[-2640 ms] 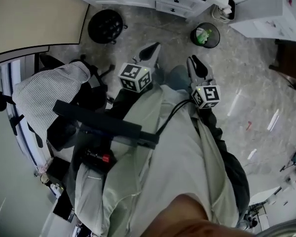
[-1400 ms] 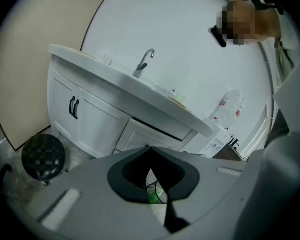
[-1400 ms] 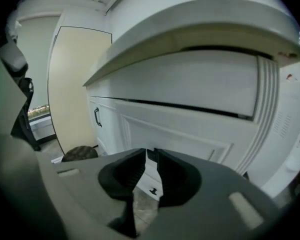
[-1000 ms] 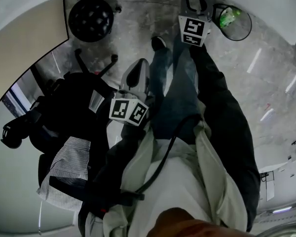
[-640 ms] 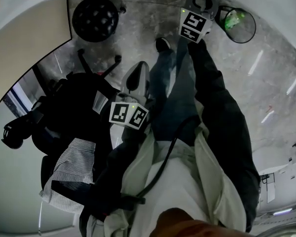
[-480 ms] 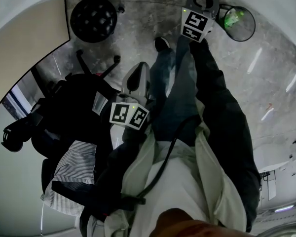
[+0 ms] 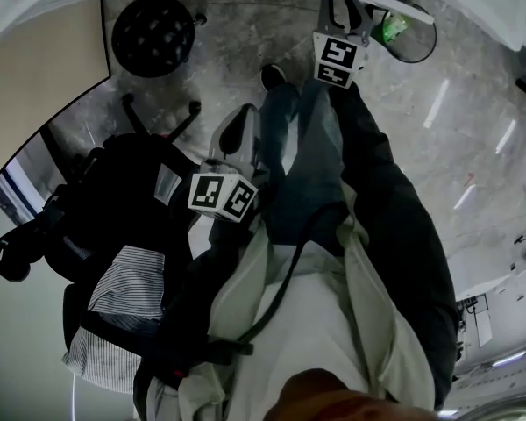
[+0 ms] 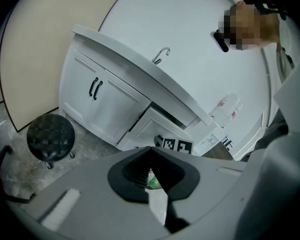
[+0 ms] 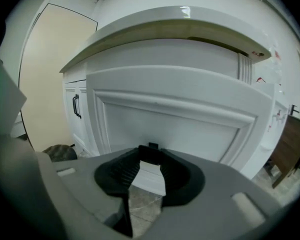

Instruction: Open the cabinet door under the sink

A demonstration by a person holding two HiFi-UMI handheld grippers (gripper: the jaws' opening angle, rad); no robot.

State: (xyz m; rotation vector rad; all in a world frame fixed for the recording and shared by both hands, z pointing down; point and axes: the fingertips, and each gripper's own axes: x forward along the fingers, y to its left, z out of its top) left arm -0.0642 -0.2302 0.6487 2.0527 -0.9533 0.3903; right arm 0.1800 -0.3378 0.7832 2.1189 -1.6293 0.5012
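Cabinet door (image 9: 170,119) hangs below the white countertop (image 9: 180,19) that carries the tap (image 8: 162,55). From the left gripper view it looks swung a little out of its frame. We judge it a stiff painted panel, light on its hinges but too smooth to grasp by the face, so the small dark handle (image 9: 152,145) is the place to hold. Our right gripper (image 9: 151,154) has just been closing, and its pads sit against that handle. We would pull along the door's arc, not straight. Our left gripper (image 8: 151,158) hangs back, jaws drawn together on nothing, the black stool (image 8: 50,136) off to one side.
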